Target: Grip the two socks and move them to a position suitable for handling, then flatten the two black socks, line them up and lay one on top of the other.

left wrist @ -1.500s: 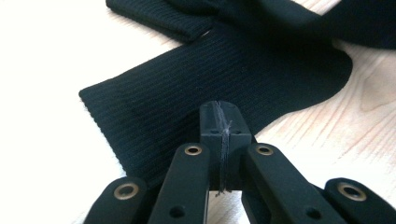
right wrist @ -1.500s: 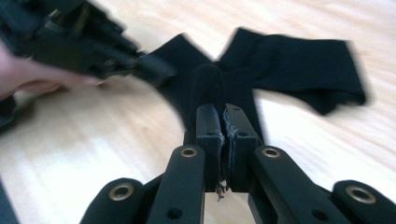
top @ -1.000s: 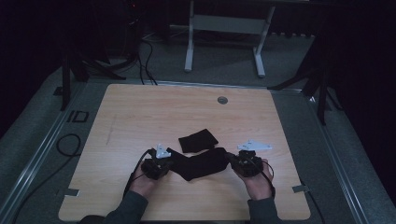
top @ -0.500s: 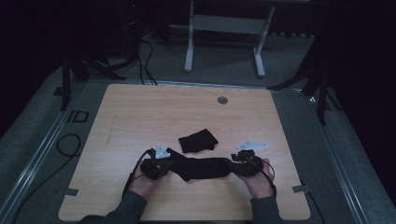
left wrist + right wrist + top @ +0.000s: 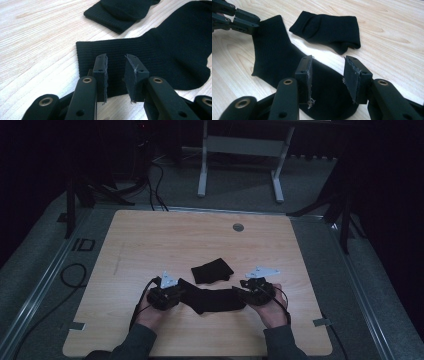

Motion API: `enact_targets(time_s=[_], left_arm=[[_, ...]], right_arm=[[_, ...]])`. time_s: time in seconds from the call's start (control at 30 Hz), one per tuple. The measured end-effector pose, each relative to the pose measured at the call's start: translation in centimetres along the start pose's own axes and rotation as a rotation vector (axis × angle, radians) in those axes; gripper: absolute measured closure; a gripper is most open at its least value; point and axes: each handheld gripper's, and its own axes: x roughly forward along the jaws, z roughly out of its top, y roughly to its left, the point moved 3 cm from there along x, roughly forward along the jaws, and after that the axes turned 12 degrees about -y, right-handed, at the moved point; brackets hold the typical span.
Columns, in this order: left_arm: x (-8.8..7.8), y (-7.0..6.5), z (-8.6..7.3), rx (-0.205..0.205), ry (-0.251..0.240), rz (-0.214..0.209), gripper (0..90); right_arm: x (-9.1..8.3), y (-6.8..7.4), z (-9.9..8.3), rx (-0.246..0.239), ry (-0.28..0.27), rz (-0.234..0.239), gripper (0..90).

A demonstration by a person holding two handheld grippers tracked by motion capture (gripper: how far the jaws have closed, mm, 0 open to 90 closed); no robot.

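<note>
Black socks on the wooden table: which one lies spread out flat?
The long black sock between the two grippers lies flat; the folded black sock sits bundled behind it.

Black tool (image 5: 115, 75) with brass-ringed rivets, frayed pads (image 5: 352, 77), dark grey sleeves (image 5: 134, 342).

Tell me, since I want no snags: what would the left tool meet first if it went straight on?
Probably the flat sock right ahead of the left tool, whose jaws have just been opening; the folded sock lies beyond.
</note>
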Motion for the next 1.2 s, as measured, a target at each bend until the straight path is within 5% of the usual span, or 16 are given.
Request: enact_targets(time_s=[0.53, 1.0, 1.2], left_arm=[[0.1, 0.1, -0.1, 0.006, 0.003, 0.011, 69.3], [0.2, 0.0, -0.1, 0.015, 0.012, 0.007, 69.1], [0.1, 0.0, -0.1, 0.016, 0.013, 0.006, 69.1]], right_arm=[[2.9, 1.1, 1.1, -0.089, 0.053, 0.038, 56.8], [6.0, 2.2, 2.3, -0.224, 0.133, 0.058, 76.7], [8.1, 2.9, 2.8, -0.262, 0.192, 0.074, 78.1]])
